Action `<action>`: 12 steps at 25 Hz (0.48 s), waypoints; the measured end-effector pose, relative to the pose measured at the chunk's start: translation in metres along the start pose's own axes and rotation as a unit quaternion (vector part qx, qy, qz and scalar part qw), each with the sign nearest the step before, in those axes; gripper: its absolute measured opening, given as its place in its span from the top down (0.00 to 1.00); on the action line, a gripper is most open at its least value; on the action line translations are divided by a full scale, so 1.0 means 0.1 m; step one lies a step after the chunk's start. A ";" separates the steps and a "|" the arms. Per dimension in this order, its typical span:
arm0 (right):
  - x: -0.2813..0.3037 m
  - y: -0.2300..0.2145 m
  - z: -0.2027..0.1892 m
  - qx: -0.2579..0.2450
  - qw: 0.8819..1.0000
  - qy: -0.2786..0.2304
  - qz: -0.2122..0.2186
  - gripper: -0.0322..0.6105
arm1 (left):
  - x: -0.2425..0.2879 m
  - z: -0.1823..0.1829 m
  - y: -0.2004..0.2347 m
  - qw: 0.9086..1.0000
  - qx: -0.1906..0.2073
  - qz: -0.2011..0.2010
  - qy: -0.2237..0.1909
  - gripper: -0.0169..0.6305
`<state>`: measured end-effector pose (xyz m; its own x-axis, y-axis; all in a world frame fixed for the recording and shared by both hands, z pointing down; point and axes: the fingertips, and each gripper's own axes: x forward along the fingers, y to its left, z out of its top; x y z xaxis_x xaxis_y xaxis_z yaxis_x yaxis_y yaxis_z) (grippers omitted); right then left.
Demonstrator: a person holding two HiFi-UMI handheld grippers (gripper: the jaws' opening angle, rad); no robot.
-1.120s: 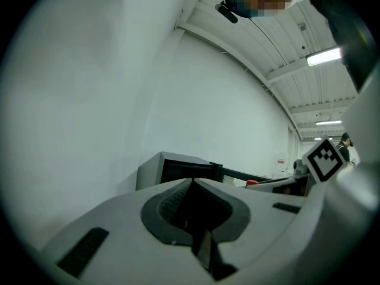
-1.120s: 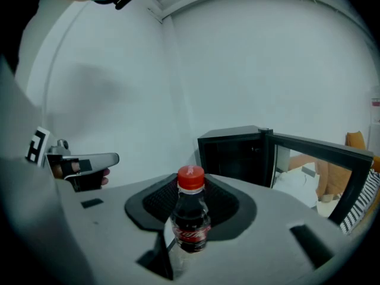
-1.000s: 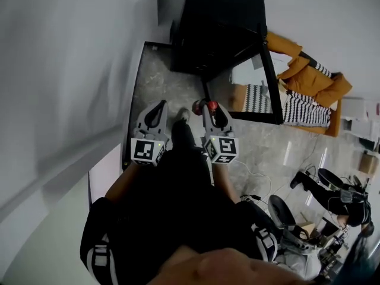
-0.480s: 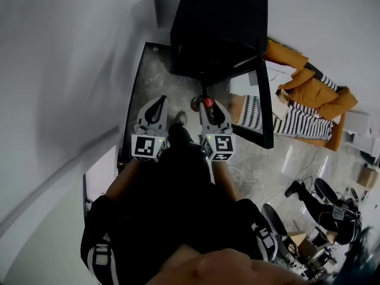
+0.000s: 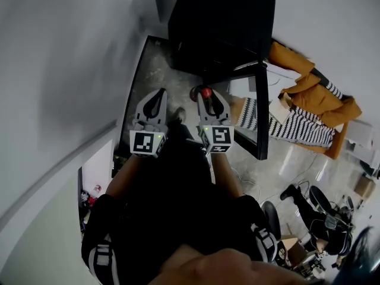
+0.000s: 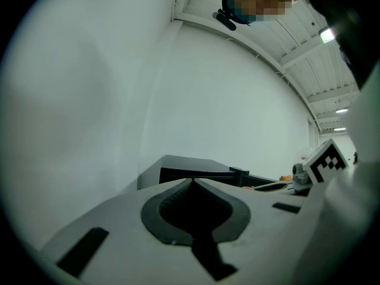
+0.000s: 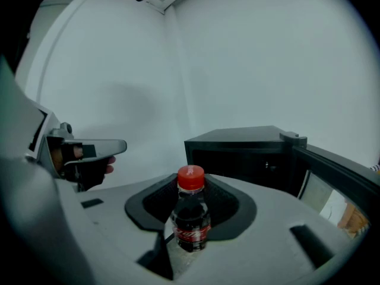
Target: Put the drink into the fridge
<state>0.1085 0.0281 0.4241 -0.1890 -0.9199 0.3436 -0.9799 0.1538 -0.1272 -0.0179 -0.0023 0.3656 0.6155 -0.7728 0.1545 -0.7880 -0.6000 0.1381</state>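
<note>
The drink is a small dark cola bottle (image 7: 190, 217) with a red cap (image 5: 205, 92). My right gripper (image 7: 191, 186) is shut on it and holds it upright. The black mini fridge (image 5: 219, 25) stands on the floor just ahead of the bottle, with its glass door (image 5: 261, 114) swung open to the right. In the right gripper view the fridge (image 7: 243, 153) is straight ahead and the door (image 7: 341, 174) is at the right. My left gripper (image 5: 156, 101) is beside the right one, to its left. Its jaws (image 6: 192, 180) meet at the tips with nothing between them.
A white wall (image 5: 65, 70) runs along the left, close to the fridge. Orange and black-and-white striped fabric (image 5: 309, 108) lies on the floor behind the open door. Office chairs (image 5: 329, 215) and a cable (image 5: 249, 174) are at the lower right.
In the head view the fridge and its open door have drawn closer to both grippers. The right gripper still holds the bottle and the left stays shut beside it.
</note>
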 end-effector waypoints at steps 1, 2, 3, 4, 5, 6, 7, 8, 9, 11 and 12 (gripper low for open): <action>0.02 -0.02 0.01 -0.002 1.000 0.003 0.000 0.75 | 0.01 0.00 0.01 1.000 -0.003 0.003 0.001 0.97; 0.05 -0.04 0.01 -0.004 1.000 0.004 0.000 0.75 | 0.03 0.00 0.03 1.000 -0.006 0.005 0.003 0.97; 0.09 -0.06 0.02 -0.006 1.000 0.004 0.000 0.75 | 0.04 0.00 0.05 1.000 -0.007 0.007 0.003 0.97; 0.12 -0.08 0.01 -0.008 1.000 0.003 -0.001 0.75 | 0.06 -0.01 0.07 1.000 -0.008 0.008 0.005 0.97; 0.15 -0.10 0.00 -0.010 1.000 0.003 -0.002 0.75 | 0.07 -0.03 0.08 1.000 -0.010 0.008 0.008 0.97; 0.18 -0.12 -0.01 -0.011 1.000 0.004 -0.003 0.75 | 0.08 -0.06 0.10 1.000 -0.012 0.008 0.012 0.97; 0.21 -0.14 -0.02 -0.012 1.000 0.005 -0.005 0.75 | 0.10 -0.10 0.11 1.000 -0.014 0.007 0.015 0.97; 0.25 -0.16 -0.02 -0.012 1.000 0.005 -0.007 0.75 | 0.13 -0.12 0.13 1.000 -0.014 0.004 0.015 0.97; 0.29 -0.17 -0.02 -0.013 1.000 0.005 -0.009 0.75 | 0.17 -0.14 0.15 1.000 -0.013 0.000 0.013 0.97; 0.38 -0.20 -0.01 -0.016 1.000 0.002 -0.015 0.75 | 0.26 -0.15 0.19 1.000 -0.010 -0.011 0.006 0.97; 0.44 -0.22 -0.02 -0.018 1.000 0.001 -0.018 0.75 | 0.30 -0.16 0.21 1.000 -0.010 -0.017 0.005 0.97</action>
<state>0.1220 -0.0148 0.4436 -0.1544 -0.9244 0.3489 -0.9876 0.1342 -0.0815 -0.0158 -0.0350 0.3891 0.6414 -0.7503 0.1603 -0.7669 -0.6209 0.1626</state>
